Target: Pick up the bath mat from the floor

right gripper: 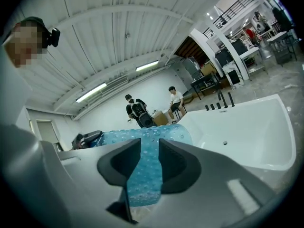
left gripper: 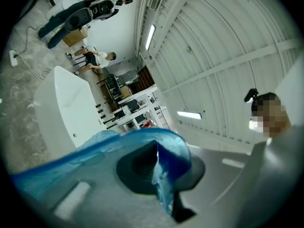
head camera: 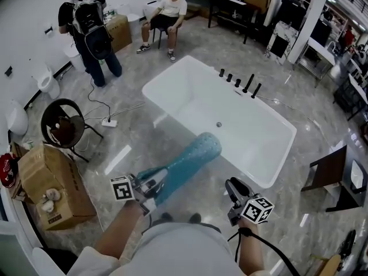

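Observation:
The blue bubbled bath mat (head camera: 187, 163) hangs off the floor as a loose roll, slanting up and right in front of me. My left gripper (head camera: 150, 190) is shut on its lower end. In the left gripper view a folded edge of the mat (left gripper: 164, 179) is pinched between the jaws. My right gripper (head camera: 233, 187) is to the right of the mat, open and apart from it. In the right gripper view the mat (right gripper: 147, 170) shows through the gap between the spread jaws, with nothing touching the pads.
A white bathtub (head camera: 167, 79) with black taps stands just ahead. A cardboard box (head camera: 54, 186) and a round black chair (head camera: 63, 128) are on the left. One person stands (head camera: 89, 27) and another sits (head camera: 169, 13) at the back. A dark side table (head camera: 333, 174) is at right.

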`<state>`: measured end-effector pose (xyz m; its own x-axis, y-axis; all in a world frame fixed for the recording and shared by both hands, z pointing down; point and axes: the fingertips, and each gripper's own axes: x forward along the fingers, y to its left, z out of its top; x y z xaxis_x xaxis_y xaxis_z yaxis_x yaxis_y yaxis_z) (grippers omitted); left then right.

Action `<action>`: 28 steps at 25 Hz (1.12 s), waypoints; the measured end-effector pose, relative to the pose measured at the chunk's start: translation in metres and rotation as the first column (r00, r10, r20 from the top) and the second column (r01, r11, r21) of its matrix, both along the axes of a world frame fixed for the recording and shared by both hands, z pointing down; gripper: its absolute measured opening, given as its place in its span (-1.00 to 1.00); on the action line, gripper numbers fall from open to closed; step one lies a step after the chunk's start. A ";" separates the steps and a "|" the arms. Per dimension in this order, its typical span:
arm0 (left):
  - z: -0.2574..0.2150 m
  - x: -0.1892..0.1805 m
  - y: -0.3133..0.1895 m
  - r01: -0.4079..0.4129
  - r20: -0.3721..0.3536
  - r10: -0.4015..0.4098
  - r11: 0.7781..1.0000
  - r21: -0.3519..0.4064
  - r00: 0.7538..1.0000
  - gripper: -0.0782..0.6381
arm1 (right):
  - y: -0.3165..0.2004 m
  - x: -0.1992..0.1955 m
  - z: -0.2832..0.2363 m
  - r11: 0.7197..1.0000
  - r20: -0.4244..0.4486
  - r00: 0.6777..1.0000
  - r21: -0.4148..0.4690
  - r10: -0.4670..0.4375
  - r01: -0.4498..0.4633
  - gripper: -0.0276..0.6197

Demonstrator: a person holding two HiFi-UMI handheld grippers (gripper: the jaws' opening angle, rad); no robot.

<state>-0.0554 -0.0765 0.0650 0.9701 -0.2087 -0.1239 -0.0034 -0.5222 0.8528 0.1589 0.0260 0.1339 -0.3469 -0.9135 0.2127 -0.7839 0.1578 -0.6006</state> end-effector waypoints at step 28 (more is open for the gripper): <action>-0.005 -0.037 -0.030 0.107 0.032 -0.108 0.994 0.028 0.994 -0.74 | -0.007 -0.007 -0.004 0.996 -0.102 0.992 0.032 -0.080 0.084 -0.90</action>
<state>-0.0923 -0.1068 0.0600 0.9459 -0.3093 -0.0983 -0.0893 -0.5393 0.8374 0.1515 0.0194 0.1302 -0.3997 -0.8905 0.2174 -0.8234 0.2446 -0.5121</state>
